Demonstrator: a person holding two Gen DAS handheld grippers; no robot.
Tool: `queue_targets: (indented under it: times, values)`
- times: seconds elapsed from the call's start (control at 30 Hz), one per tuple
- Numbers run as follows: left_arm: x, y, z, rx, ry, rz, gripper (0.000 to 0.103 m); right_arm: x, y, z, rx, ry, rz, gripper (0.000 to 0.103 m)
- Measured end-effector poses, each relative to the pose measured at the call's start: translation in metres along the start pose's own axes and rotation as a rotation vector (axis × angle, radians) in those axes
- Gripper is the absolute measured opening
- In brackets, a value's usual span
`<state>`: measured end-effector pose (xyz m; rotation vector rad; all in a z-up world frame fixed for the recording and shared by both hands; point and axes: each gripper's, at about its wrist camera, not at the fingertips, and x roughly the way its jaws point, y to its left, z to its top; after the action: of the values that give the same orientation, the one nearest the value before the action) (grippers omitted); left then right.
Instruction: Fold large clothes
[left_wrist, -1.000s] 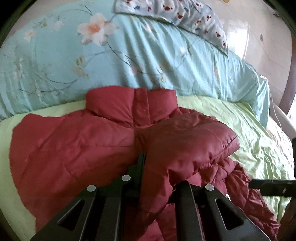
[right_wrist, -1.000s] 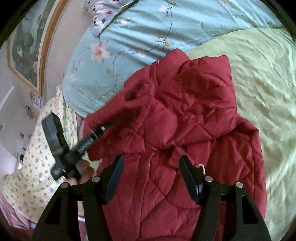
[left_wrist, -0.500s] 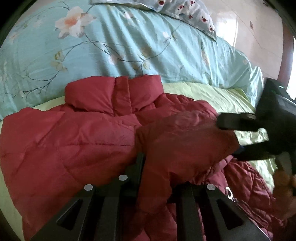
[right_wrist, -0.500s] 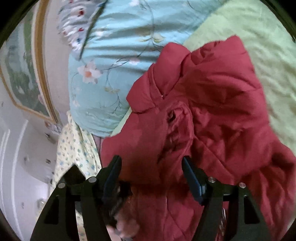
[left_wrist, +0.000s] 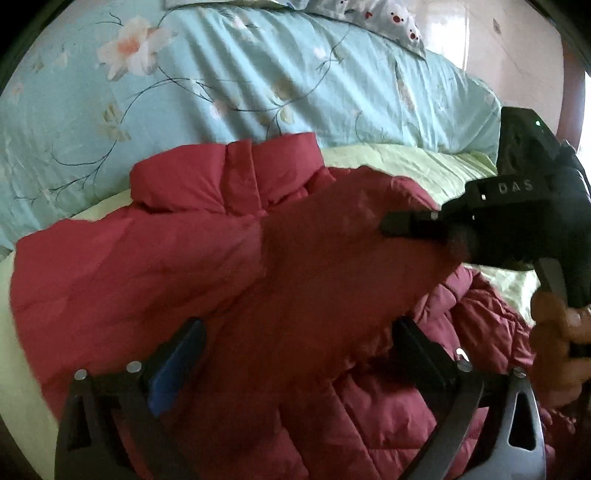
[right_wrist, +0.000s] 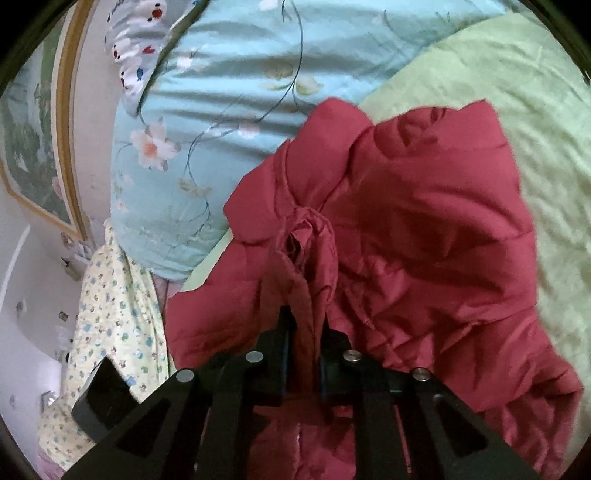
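Right hand-held gripper (right_wrist: 303, 354) is clamped on the red jacket's sleeve (right_wrist: 306, 266), which runs toward twelve o'clock, while the left hand-held gripper (left_wrist: 295, 354) is opening, fabric between its jaws.

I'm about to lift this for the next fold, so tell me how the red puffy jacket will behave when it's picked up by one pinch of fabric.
The red jacket will probably sag floppily around the pinch: its fabric bunches where the right gripper has clamped it. The puffy quilting suggests it is light. Its sheen hints it may slip.
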<state>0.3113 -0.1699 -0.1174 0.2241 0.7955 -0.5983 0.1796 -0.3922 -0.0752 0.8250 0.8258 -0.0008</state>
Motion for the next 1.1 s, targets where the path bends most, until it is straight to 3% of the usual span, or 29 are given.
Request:
queue_targets:
  times: [0.17,0.43,0.53,0.7,0.8,0.9,1.1]
  values:
    - [-0.024,0.014,-0.01,-0.033,-0.027,0.002,0.102,-0.019,-0.002,0.001,-0.03,-0.052,-0.064,0.01]
    - [-0.068,0.084,-0.012,-0.216,-0.073,0.027,0.101,-0.053,-0.002,-0.014,-0.103,-0.138,-0.145,0.01]
    - [-0.074,0.109,-0.007,-0.273,-0.076,0.046,0.1,-0.05,-0.005,-0.019,-0.114,-0.123,-0.167,0.01]
    - [-0.047,0.134,-0.01,-0.299,0.019,0.065,0.091,-0.039,-0.017,-0.023,-0.103,-0.098,-0.206,0.01]
    - [-0.023,0.146,-0.023,-0.315,0.091,0.088,0.092,-0.038,-0.023,-0.024,-0.083,-0.084,-0.202,0.017]
    - [-0.011,0.15,-0.032,-0.321,0.104,0.098,0.092,-0.045,-0.015,-0.025,-0.109,-0.101,-0.234,0.021]
    - [-0.007,0.141,-0.03,-0.31,0.102,0.125,0.094,-0.076,0.042,-0.036,-0.301,-0.268,-0.359,0.029]
